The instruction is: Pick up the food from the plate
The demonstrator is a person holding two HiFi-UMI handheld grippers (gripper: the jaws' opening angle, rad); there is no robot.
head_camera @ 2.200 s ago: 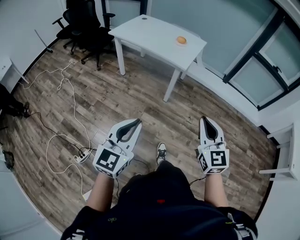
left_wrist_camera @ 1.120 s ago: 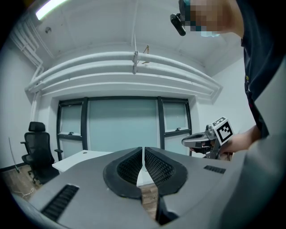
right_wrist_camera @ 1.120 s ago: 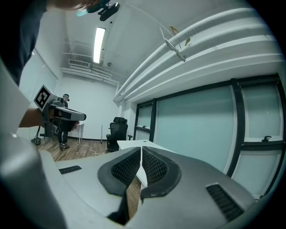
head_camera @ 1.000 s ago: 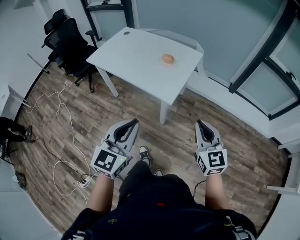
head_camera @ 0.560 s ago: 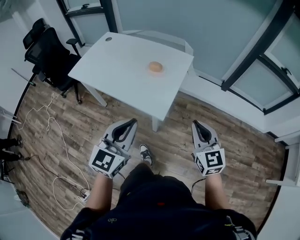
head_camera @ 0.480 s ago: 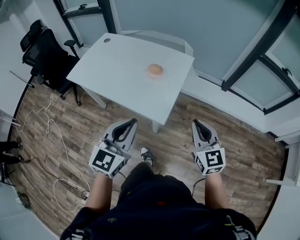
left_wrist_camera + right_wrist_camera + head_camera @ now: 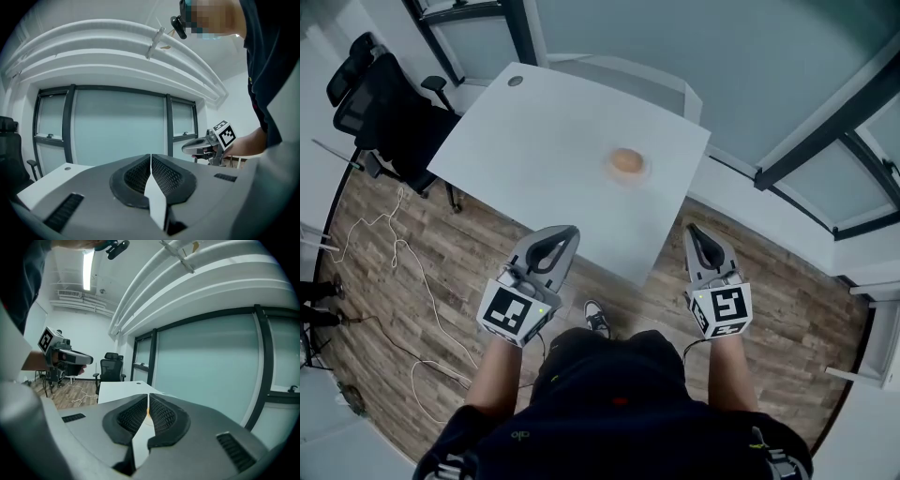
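A round orange-brown piece of food [image 7: 625, 160] lies on a small pale plate [image 7: 641, 174] toward the far right of the white table [image 7: 534, 141]. My left gripper [image 7: 566, 231] is shut and empty, its tip over the table's near edge. My right gripper [image 7: 693, 229] is also shut and empty, just off the table's right corner. Both are well short of the food. In the right gripper view a sliver of the food [image 7: 147, 414] shows past the shut jaws, with the left gripper [image 7: 65, 357] off to the side. The left gripper view looks over its shut tips [image 7: 151, 157] at the windows.
Black office chairs [image 7: 380, 98] stand left of the table. White cables [image 7: 398, 267] trail over the wooden floor [image 7: 441, 272]. Glass walls with dark frames [image 7: 825, 122] and a white ledge [image 7: 750, 202] run behind the table. The person's shoe [image 7: 597, 312] is between the grippers.
The person has stepped up to the table, which now lies right in front of the grippers. Both grippers stay shut and level.
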